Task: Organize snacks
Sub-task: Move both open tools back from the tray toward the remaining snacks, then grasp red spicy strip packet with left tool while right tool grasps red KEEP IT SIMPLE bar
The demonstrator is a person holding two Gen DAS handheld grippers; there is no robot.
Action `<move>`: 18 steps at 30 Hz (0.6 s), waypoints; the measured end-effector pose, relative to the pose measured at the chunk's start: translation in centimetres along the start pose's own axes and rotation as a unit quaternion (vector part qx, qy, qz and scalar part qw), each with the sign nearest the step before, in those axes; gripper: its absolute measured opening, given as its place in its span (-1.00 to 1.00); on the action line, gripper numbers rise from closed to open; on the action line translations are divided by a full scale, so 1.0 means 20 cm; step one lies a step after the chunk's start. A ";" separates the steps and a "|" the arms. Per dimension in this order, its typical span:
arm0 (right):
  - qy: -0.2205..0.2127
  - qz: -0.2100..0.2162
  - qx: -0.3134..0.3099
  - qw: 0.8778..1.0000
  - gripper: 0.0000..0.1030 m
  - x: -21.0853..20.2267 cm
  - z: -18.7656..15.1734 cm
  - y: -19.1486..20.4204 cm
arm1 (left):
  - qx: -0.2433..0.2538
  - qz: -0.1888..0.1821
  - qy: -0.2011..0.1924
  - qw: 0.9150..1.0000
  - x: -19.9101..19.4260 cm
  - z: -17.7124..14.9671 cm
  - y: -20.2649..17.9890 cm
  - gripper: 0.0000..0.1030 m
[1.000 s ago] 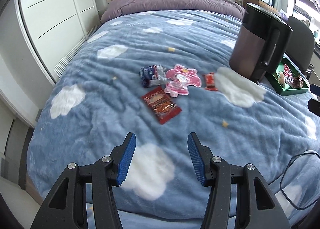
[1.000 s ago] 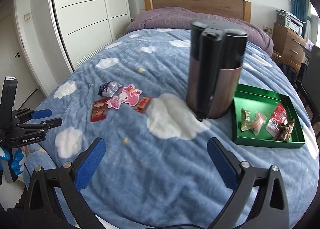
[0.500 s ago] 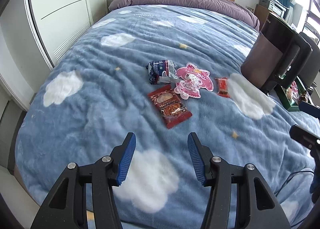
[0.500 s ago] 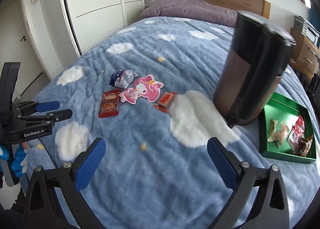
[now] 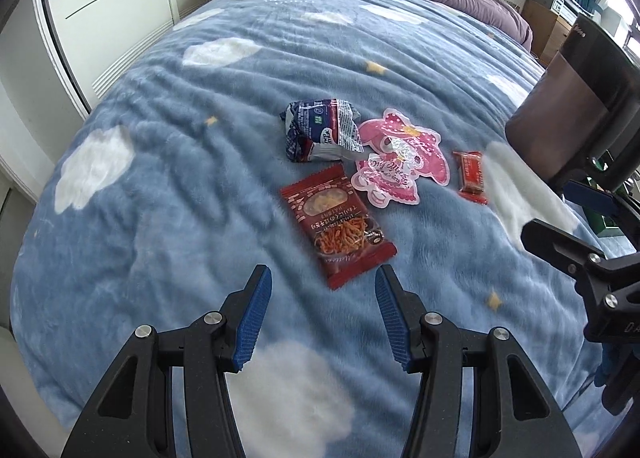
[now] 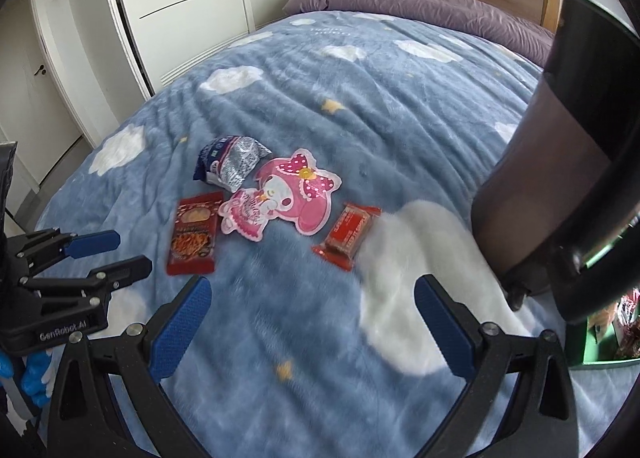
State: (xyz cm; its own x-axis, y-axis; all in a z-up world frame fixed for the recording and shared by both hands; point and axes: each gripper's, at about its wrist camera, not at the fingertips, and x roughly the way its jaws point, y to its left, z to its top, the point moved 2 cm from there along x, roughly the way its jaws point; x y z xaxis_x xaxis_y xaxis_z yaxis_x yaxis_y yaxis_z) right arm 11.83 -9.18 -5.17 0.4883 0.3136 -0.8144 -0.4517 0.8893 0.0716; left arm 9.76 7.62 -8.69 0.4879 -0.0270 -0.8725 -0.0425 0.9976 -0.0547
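I'm hovering the left gripper half-open and the right gripper wide, both empty, risking pinching bed fleece under the flat noodle packet at frame centre.

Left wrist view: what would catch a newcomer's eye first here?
The pink character-shaped packet stands out mid-bed on the cloud-print blanket, with a red noodle snack packet lying just ahead of the left gripper, whose jaws stand open. A dark kettle looms at right.
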 end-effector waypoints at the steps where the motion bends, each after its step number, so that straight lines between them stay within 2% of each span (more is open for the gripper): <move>1: 0.002 0.000 0.001 1.000 1.00 0.02 0.01 -0.01 | -0.002 -0.002 0.002 1.000 0.02 0.01 0.00 -0.07; 18: 0.028 -0.010 0.021 0.999 1.00 0.28 0.08 -0.10 | -0.031 -0.018 0.032 0.999 0.25 0.11 -0.05 -0.07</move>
State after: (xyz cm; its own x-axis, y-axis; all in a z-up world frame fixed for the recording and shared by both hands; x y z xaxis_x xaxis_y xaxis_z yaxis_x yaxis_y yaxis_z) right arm 16.75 -8.74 -8.87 0.4544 0.2777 -0.8464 -0.4104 0.9086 0.0778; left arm 14.25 6.61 -11.99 0.4335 -0.0687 -0.8985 -0.0810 0.9901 -0.1148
